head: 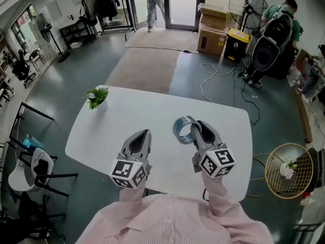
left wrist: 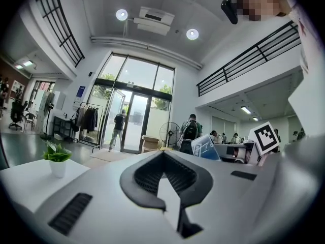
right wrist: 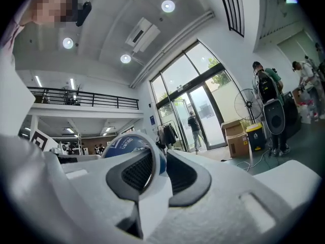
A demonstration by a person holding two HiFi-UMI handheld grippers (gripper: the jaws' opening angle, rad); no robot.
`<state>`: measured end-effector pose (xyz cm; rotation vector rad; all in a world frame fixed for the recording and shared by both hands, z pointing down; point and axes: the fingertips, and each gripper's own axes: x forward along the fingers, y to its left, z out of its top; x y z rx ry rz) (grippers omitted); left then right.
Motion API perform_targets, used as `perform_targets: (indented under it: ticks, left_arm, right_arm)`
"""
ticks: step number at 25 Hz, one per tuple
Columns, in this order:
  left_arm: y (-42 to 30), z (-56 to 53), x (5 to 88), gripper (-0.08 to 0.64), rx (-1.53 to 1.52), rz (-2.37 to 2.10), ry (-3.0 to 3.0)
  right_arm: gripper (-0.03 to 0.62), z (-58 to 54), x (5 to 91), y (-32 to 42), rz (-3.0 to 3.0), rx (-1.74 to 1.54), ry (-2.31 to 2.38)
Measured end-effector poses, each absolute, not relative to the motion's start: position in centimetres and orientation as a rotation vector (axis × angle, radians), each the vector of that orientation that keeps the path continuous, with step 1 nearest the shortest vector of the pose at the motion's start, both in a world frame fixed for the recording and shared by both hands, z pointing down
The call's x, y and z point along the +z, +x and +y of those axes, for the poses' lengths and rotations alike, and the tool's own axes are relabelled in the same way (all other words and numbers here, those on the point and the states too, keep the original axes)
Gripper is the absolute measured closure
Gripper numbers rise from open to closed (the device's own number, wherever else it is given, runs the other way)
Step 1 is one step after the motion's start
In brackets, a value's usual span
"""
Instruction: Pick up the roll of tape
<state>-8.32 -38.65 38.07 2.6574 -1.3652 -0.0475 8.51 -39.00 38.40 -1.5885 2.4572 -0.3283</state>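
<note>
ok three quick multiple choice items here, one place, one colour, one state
1. Where on the table is the potted plant? A far left corner; B between the grippers; C near right edge.
2. The roll of tape is: A red; B blue; C green.
3. The right gripper is: A open, empty; B flat on the table; C shut on the roll of tape.
Answers: A, the head view shows it there; B, its band is blue; C, one jaw is inside the ring and one outside.

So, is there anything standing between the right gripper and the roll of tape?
Nothing visible does. The right gripper already has the roll of tape clamped between its jaws.
</note>
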Motion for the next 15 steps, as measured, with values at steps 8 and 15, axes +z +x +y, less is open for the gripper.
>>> perform_targets:
  ticks: [8, 15]
  left_arm:
    - [-9.18, -38.44, 37.41, 0.560, -0.050, -1.399, 2.674]
    - [-9.38, -38.56, 37.80, 0.560, -0.042, -1.408, 2.668]
  right_arm:
    - [0.508, -38.70, 37.94, 8.59, 2.469, -0.270, -1.613]
    - [0.508, -38.91, 38.21, 8.89, 2.463, -0.262, -1.632]
